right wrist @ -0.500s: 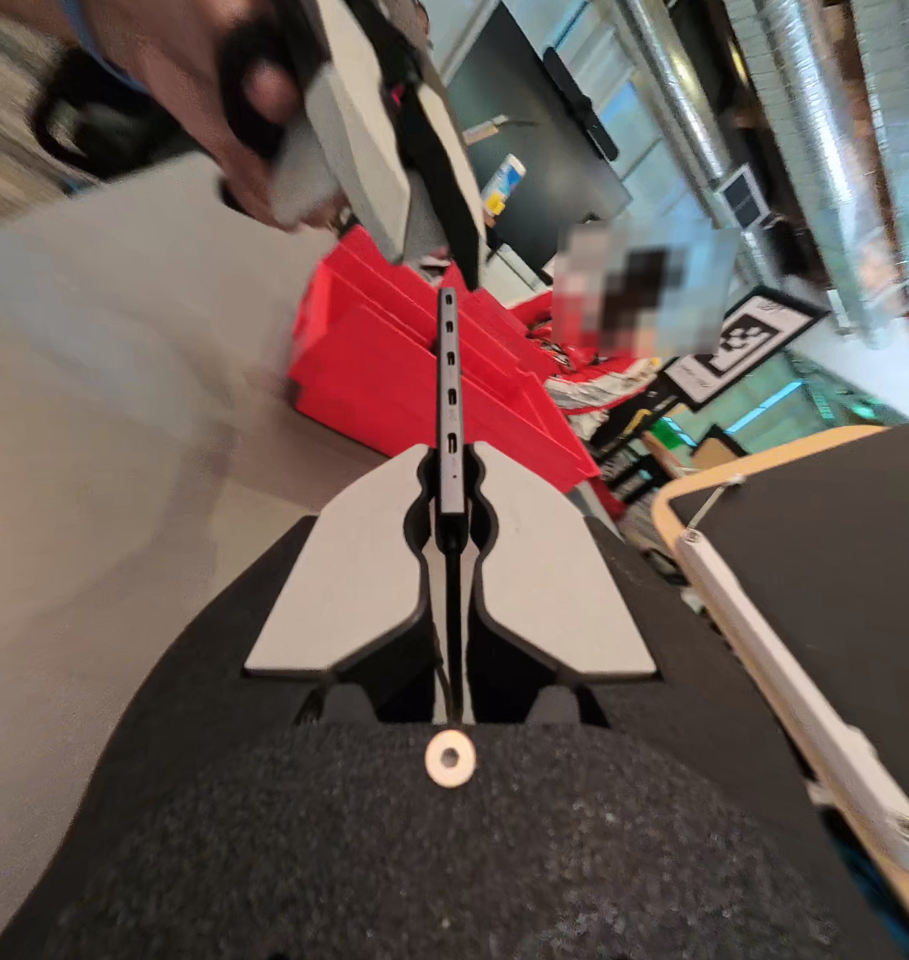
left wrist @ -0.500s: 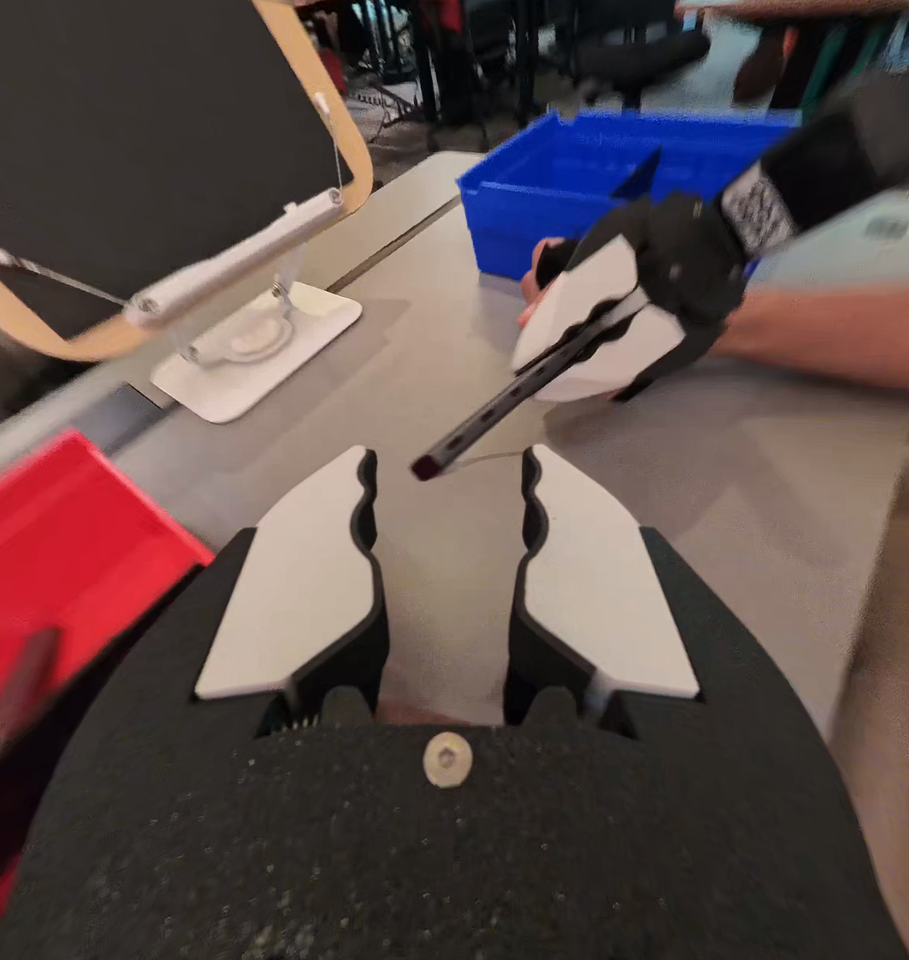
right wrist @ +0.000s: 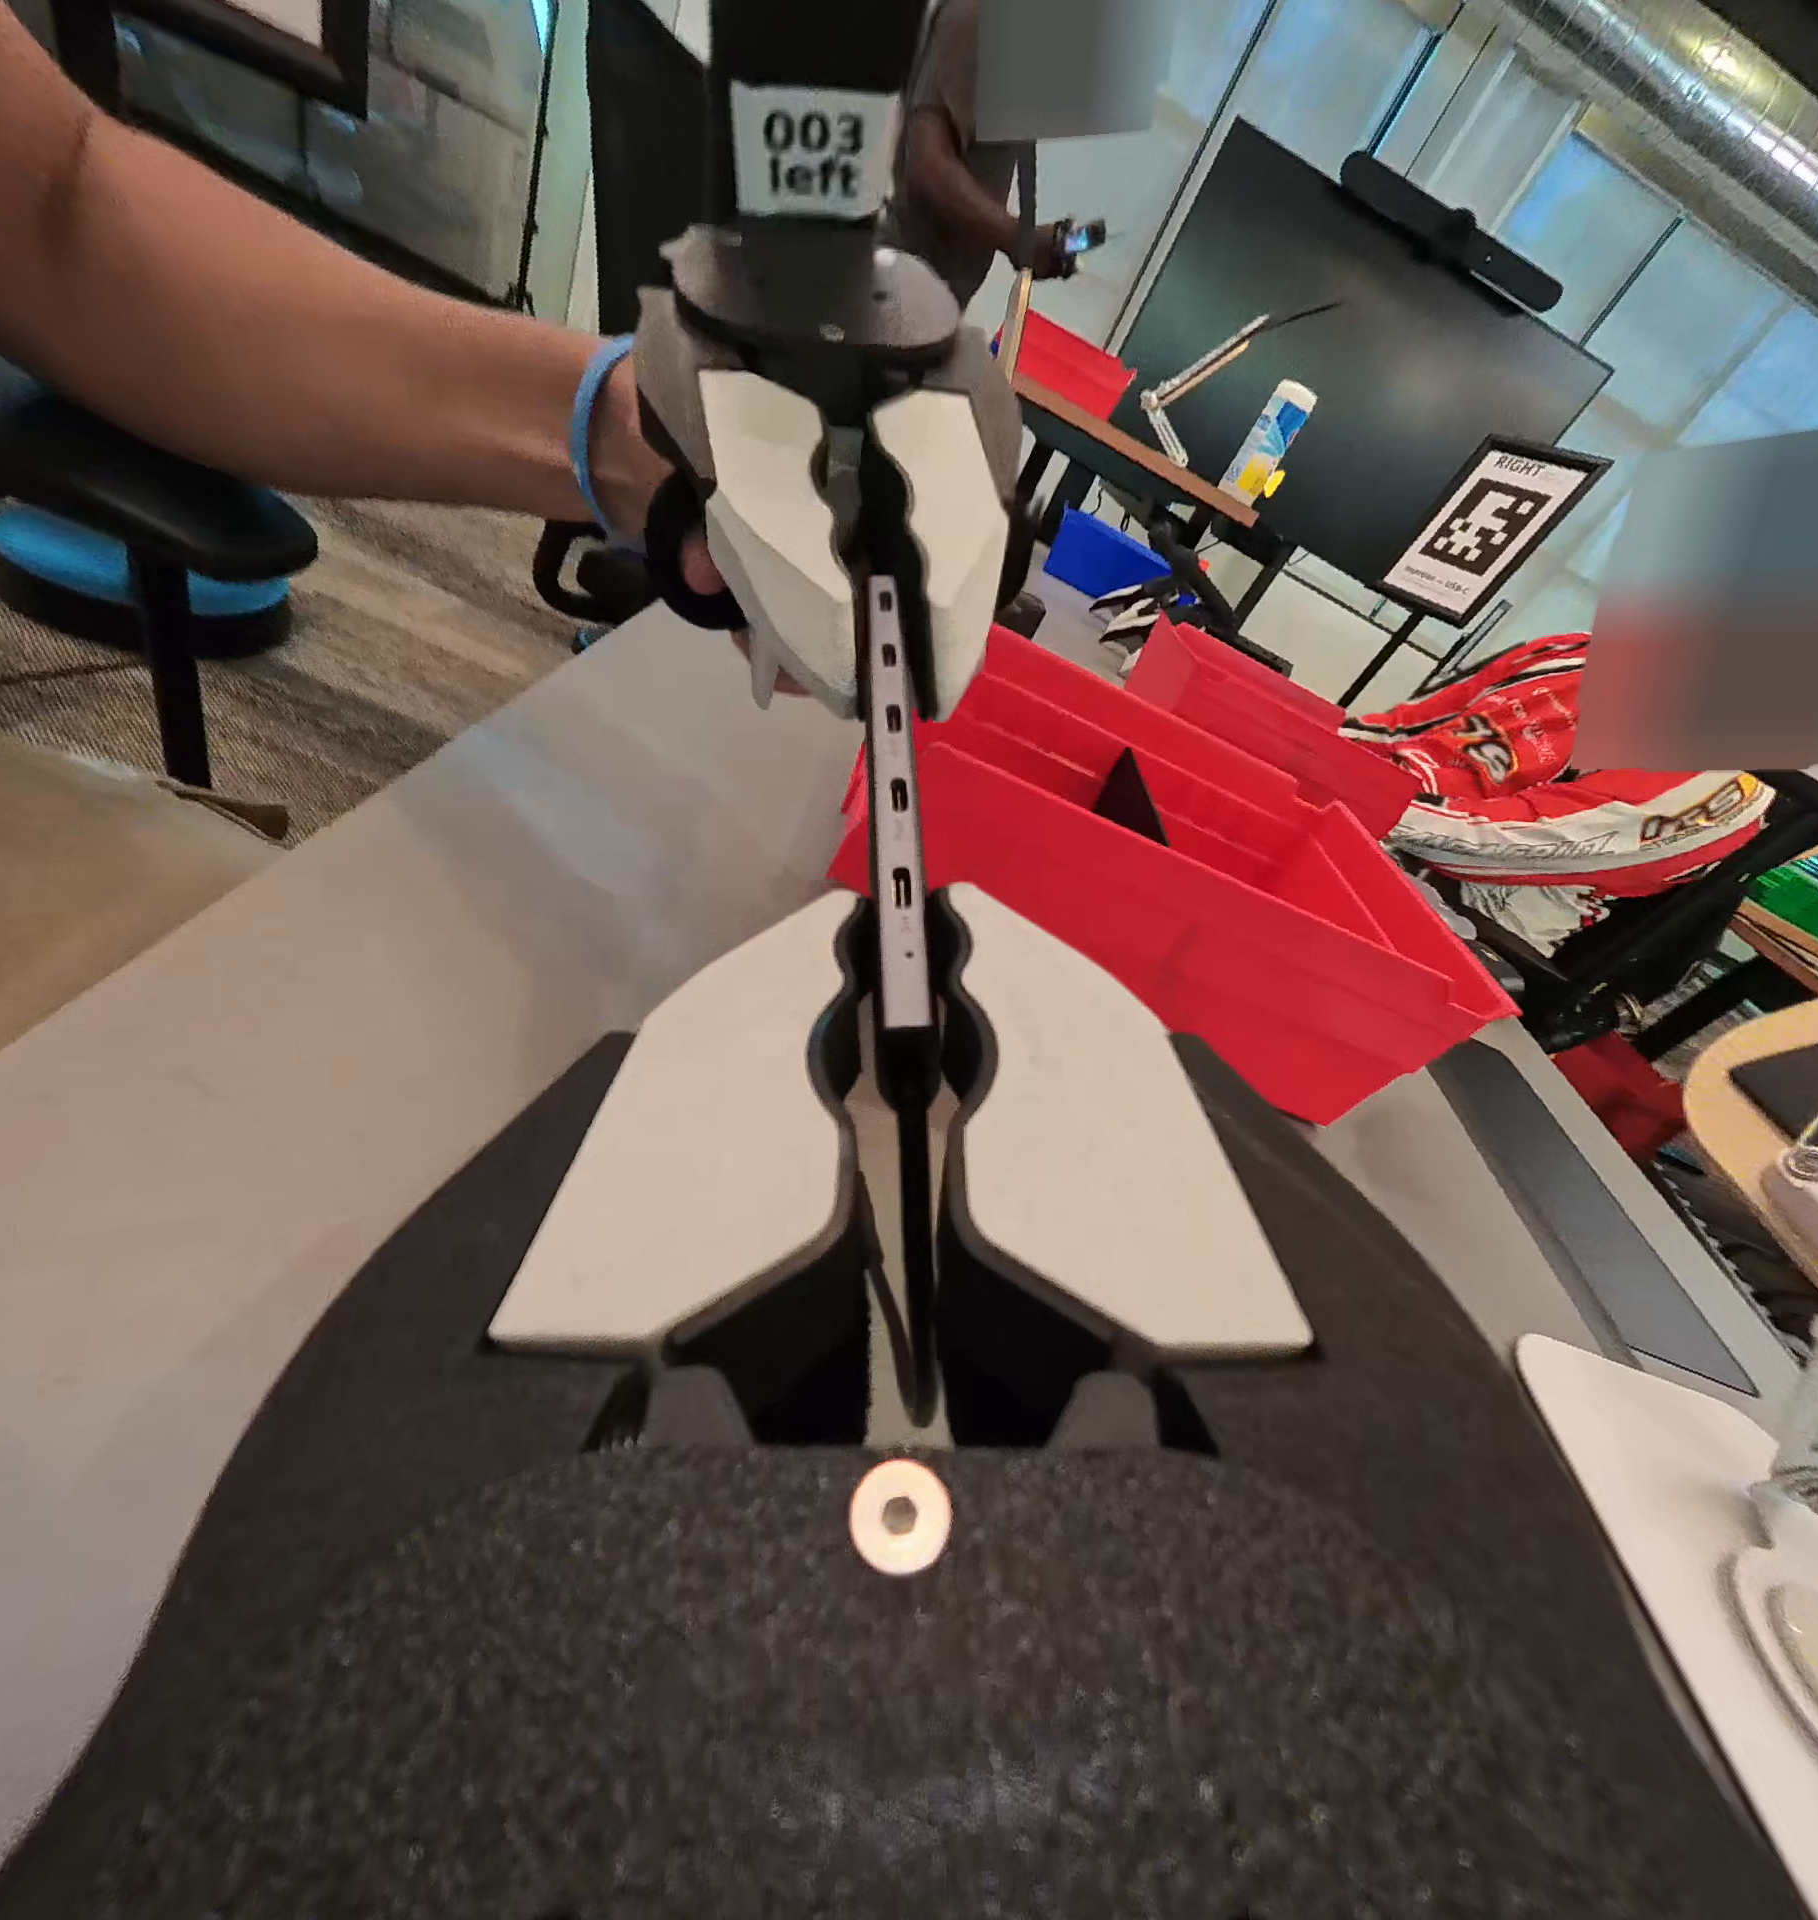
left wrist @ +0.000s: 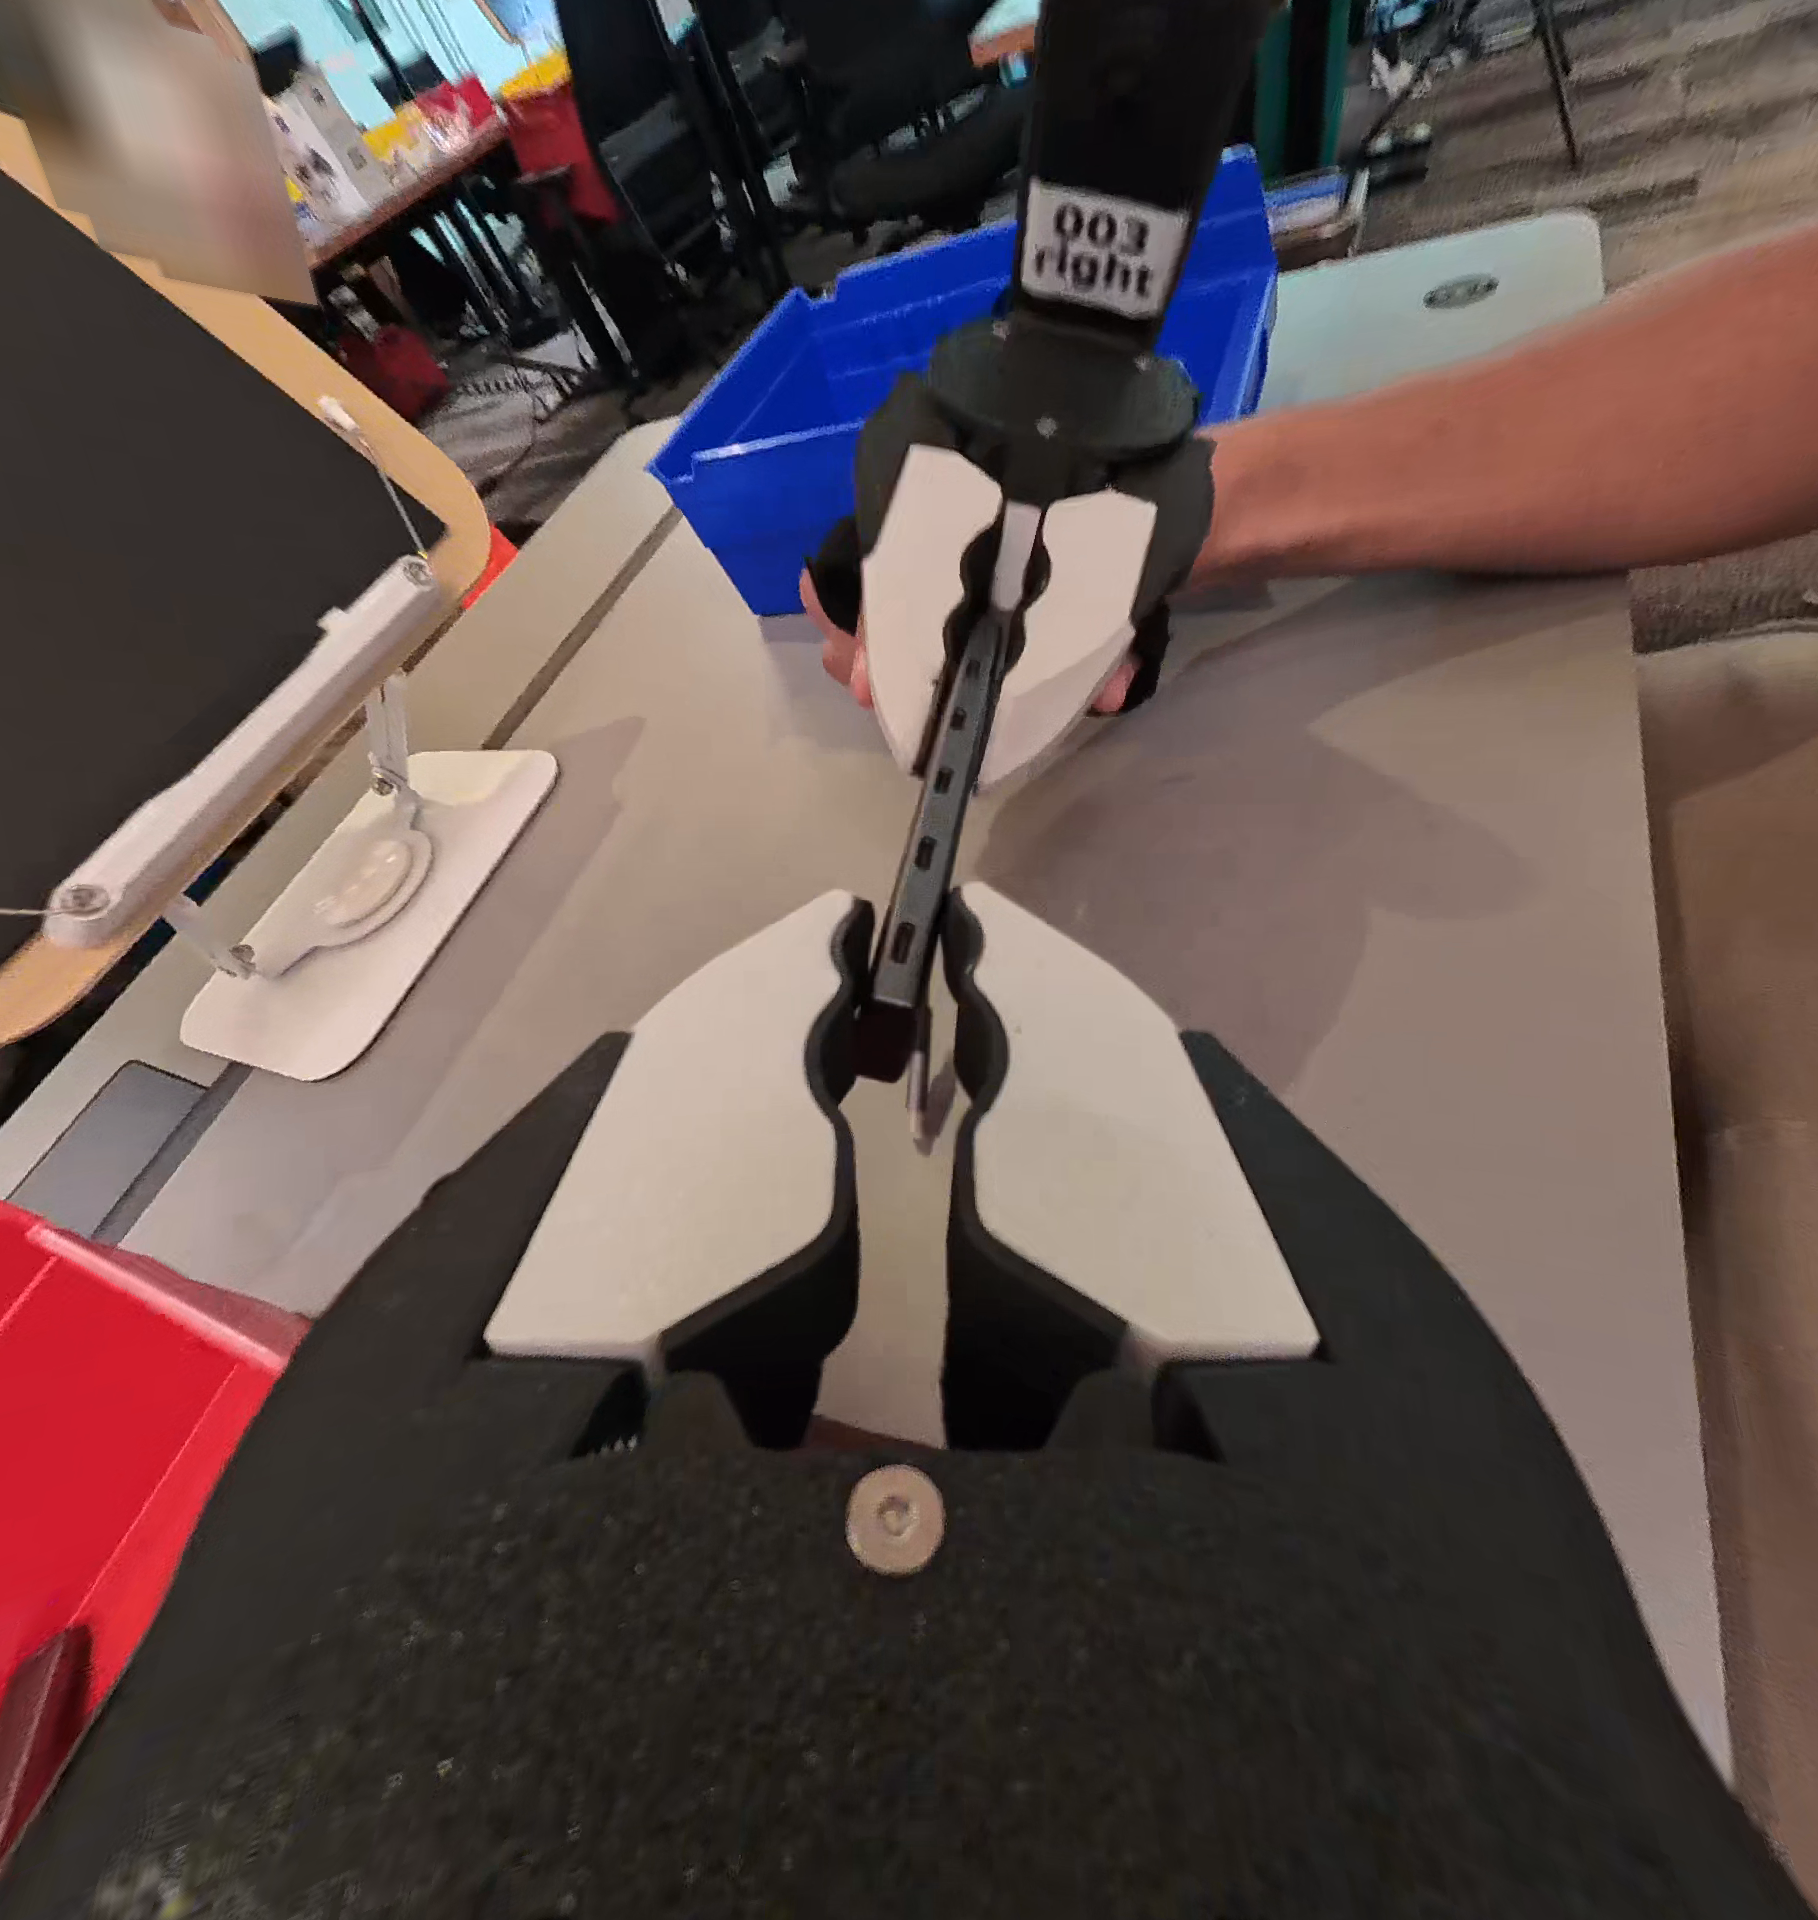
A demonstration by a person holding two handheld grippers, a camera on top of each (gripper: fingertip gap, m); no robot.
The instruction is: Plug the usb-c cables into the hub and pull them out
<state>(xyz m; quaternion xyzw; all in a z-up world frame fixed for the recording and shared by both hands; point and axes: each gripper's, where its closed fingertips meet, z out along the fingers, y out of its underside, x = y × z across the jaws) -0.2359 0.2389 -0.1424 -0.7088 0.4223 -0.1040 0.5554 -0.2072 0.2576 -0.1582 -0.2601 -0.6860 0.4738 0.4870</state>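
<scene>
The hub (right wrist: 900,821) hangs above the tabletop (left wrist: 1248,831), one end clamped in the right gripper (right wrist: 900,935), the other lying between the jaws of the left gripper (left wrist: 905,966), which look nearly closed on it. No cable is seated in its ports; plugging and pulling seem still ahead.

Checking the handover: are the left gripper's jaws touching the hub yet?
Cannot tell. In the left wrist view the hub sits between the left gripper jaws, but neither view plainly shows contact or gap.
</scene>
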